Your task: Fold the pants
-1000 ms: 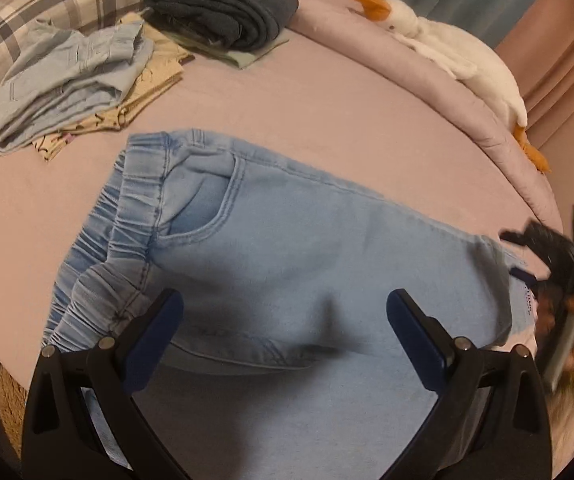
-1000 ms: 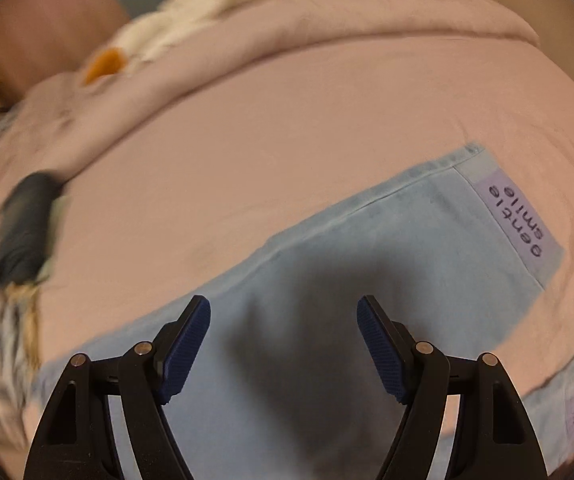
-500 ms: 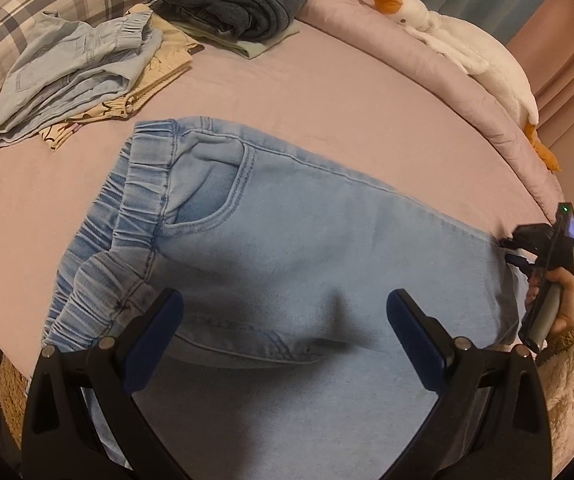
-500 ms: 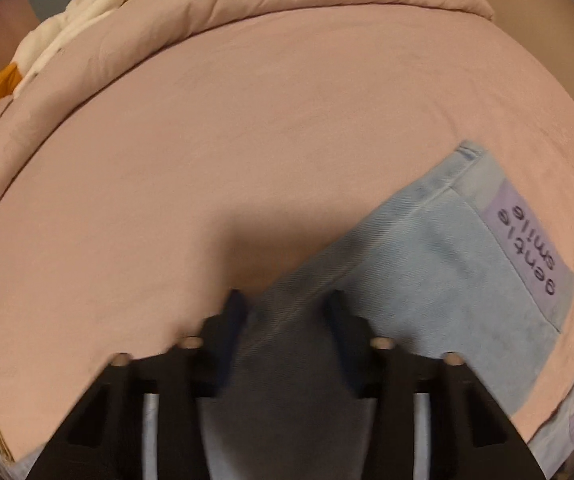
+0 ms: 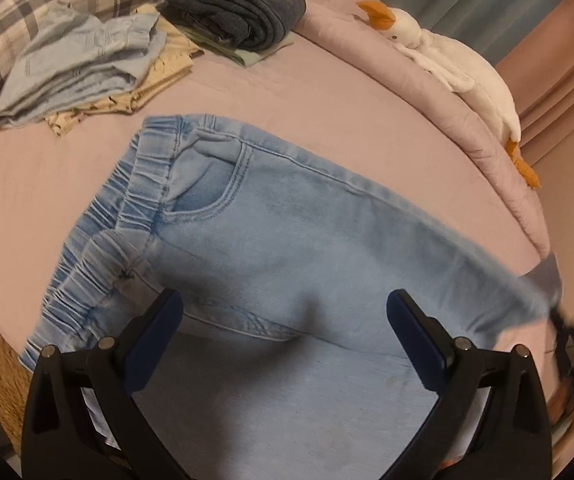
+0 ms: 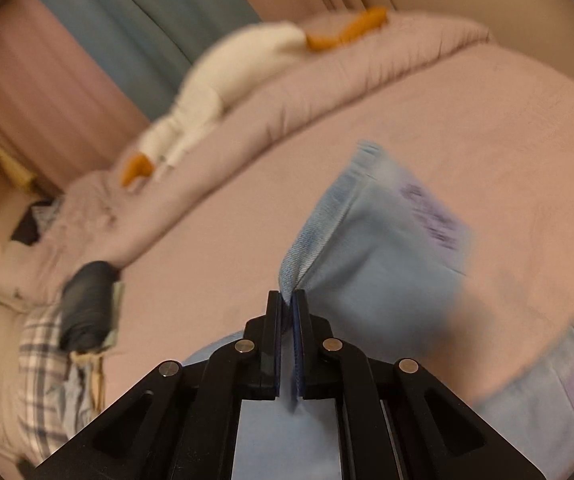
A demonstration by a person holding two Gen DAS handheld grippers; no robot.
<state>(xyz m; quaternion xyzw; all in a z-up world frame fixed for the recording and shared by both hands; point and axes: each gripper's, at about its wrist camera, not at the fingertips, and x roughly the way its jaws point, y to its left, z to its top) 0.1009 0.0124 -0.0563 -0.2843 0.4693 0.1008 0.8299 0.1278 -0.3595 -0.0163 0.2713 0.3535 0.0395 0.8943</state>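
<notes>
Since 0.5 s ago, right gripper [image 6: 286, 300] squeezes tight on the hem edge of the light blue denim pants [image 5: 287, 248] & lifts that leg end up off the pink bed cover [image 6: 467, 120], so it can flip over for a fold. Left gripper [image 5: 283, 320] waits w/ its two fingers wide apart, low over the crotch at 6 o'clock, holding nothing. Pants lie flat mid-bed, stretchy waist at 9 o'clock. Folded clothes pile [image 5: 87, 68] sits at 11 o'clock, out of the way.
</notes>
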